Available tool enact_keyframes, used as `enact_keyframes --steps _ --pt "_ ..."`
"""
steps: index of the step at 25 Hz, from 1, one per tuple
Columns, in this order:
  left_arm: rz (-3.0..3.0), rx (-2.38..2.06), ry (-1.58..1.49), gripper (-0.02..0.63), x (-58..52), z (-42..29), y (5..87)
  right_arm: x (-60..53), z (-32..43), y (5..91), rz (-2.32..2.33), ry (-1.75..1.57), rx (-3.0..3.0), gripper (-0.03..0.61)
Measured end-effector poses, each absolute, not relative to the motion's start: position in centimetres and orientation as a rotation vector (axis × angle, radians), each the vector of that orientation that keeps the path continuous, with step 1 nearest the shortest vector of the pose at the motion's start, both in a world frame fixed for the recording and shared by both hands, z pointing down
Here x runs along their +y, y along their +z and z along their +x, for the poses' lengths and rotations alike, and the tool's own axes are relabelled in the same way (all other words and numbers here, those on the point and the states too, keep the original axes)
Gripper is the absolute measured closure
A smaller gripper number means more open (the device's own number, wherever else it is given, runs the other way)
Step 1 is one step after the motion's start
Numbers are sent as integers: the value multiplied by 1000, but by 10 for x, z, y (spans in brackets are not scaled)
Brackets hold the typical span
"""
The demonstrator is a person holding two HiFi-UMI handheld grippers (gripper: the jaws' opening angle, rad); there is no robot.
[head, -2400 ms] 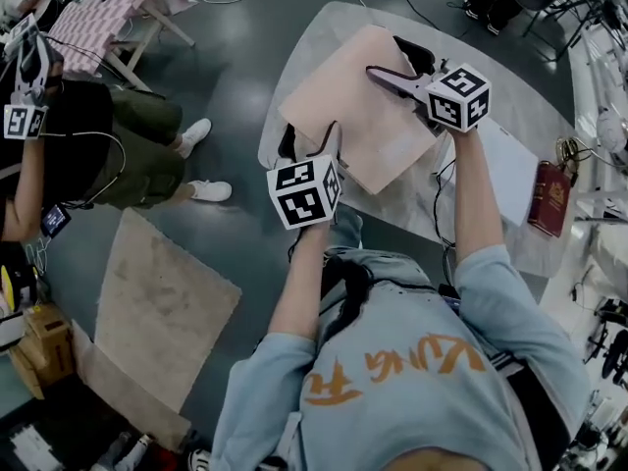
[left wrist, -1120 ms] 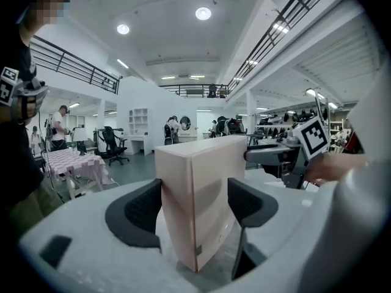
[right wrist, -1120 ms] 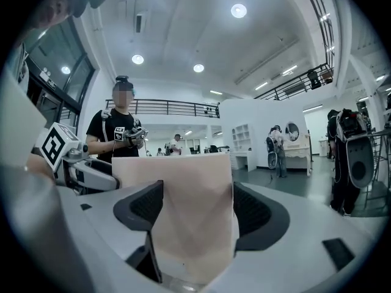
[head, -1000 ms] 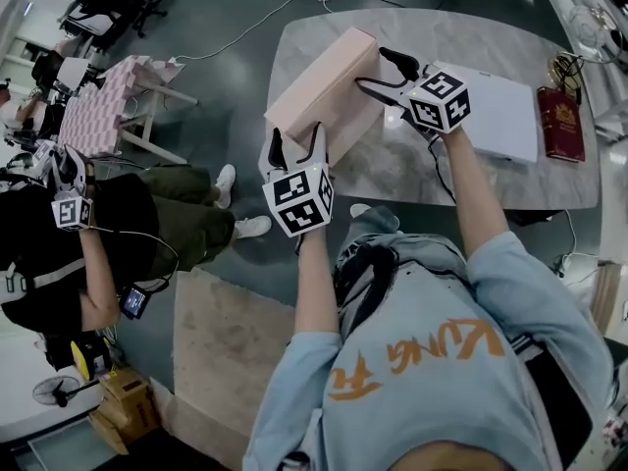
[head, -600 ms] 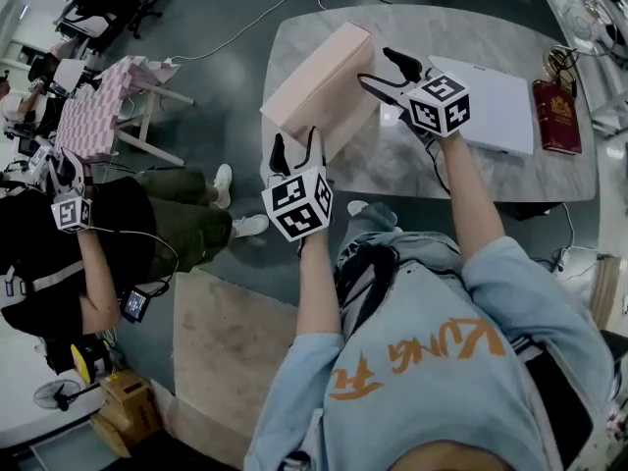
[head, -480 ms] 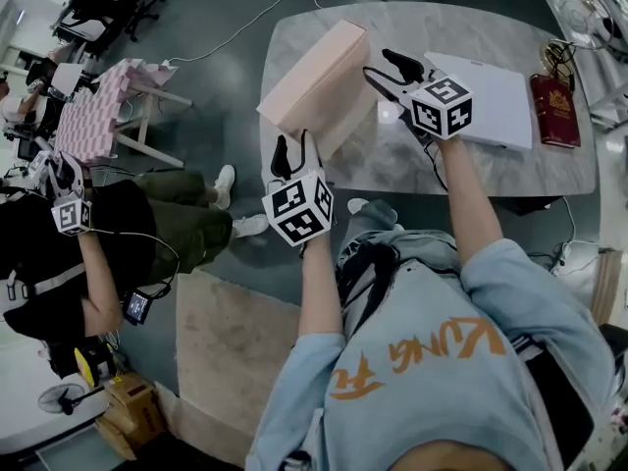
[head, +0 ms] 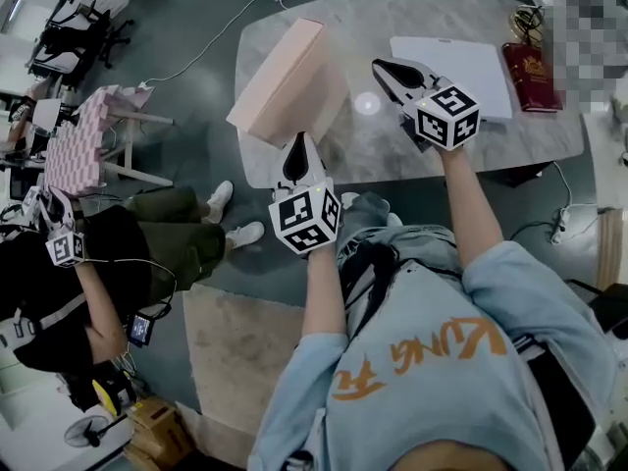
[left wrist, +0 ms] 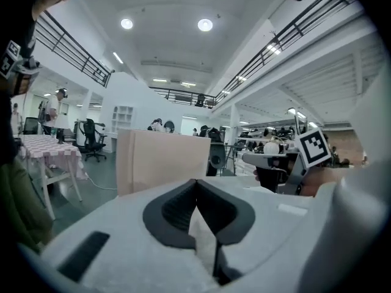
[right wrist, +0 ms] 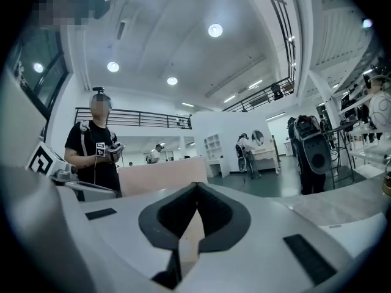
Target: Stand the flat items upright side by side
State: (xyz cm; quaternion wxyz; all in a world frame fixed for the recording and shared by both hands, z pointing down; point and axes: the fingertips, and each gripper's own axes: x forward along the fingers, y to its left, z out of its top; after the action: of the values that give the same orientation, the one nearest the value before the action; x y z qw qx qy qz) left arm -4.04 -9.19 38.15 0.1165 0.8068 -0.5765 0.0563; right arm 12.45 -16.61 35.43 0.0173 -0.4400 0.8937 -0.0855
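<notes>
- While I hold both over the surface, my left hand-held gripper and right hand-held gripper each have their jaws together, tip to tip.
- Both pairs have just snapped closed, w/ nothing caught between the pads in either gripper view.
- Pink flat box stands up on one long edge along the surface's left edge, reaching from the near-left corner toward the far edge.
- Left gripper's tip sits just beside that box's near end. Can't tell if it touches.
- Seen from the left gripper view, the box's broad face rises as an upright panel beyond the closed tips.
- Right gripper is off the box's right face, over bare marble btwn the box and the white flat item, apart from both.
- White item lies flat toward the far-right part of the surface, not upright.
- Red book lies flat just beside it at the right edge.
- Off the surface to the left, another person stands near a checked-cloth table.
</notes>
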Motion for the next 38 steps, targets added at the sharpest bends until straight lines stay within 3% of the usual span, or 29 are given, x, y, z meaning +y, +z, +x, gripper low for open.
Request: enact_keyframes --steps 25,38 --pt "2583 -1121 370 603 -88 96 428 -90 246 407 -1821 -415 2554 577" --pt "2583 -889 353 603 -104 117 438 -93 250 404 -2035 -437 2476 575"
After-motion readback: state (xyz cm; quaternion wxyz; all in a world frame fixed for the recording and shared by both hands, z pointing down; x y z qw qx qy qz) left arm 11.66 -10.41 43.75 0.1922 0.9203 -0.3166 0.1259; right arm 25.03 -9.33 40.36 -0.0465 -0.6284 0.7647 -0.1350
